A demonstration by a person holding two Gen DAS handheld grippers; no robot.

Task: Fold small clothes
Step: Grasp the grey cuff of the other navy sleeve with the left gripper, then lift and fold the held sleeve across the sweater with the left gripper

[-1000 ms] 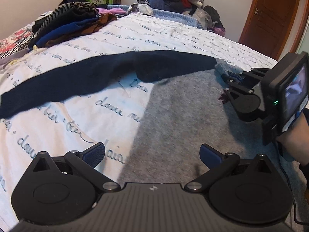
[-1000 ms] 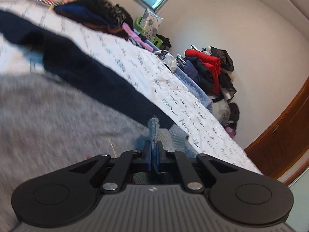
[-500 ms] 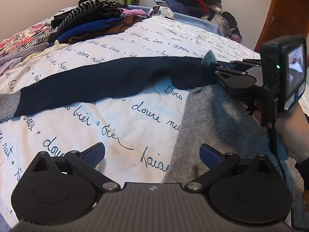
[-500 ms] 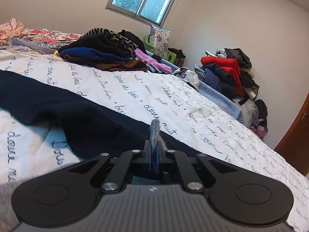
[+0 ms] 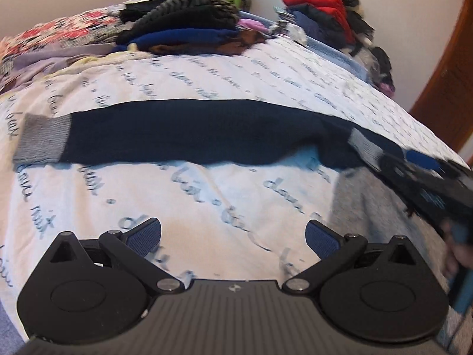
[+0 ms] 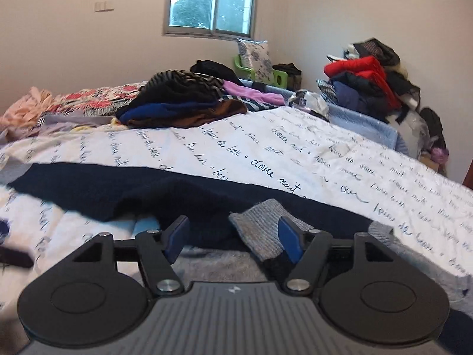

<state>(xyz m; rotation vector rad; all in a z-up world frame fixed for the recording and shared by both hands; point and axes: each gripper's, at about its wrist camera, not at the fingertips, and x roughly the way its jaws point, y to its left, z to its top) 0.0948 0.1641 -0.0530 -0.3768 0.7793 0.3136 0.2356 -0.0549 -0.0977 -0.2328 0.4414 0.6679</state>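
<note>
A sweater with a grey body (image 5: 363, 204) and navy sleeves (image 5: 192, 133) lies on the white script-printed quilt (image 5: 207, 195). One sleeve stretches left to its grey cuff (image 5: 41, 139). The other grey cuff (image 6: 260, 230) sits folded over the navy by the body, between the jaws of my right gripper (image 6: 233, 236). Those jaws are opening; the cuff leans at the right pad (image 6: 288, 236), unpinched. In the left wrist view the right gripper (image 5: 414, 162) shows blurred at the right edge beside that cuff (image 5: 366, 145). My left gripper (image 5: 233, 233) hovers open over bare quilt, holding nothing.
A stack of folded dark, blue and brown clothes (image 6: 183, 103) sits at the back of the bed beside floral fabric (image 6: 88, 97). A heap of red and dark clothes (image 6: 366, 80) rises at the far right. A window (image 6: 212, 3) is behind, a wooden door (image 5: 449, 88) to the right.
My right gripper went from shut on the grey cuff to open, and rose a little. My left gripper slid left over the quilt, bringing the far left cuff into view.
</note>
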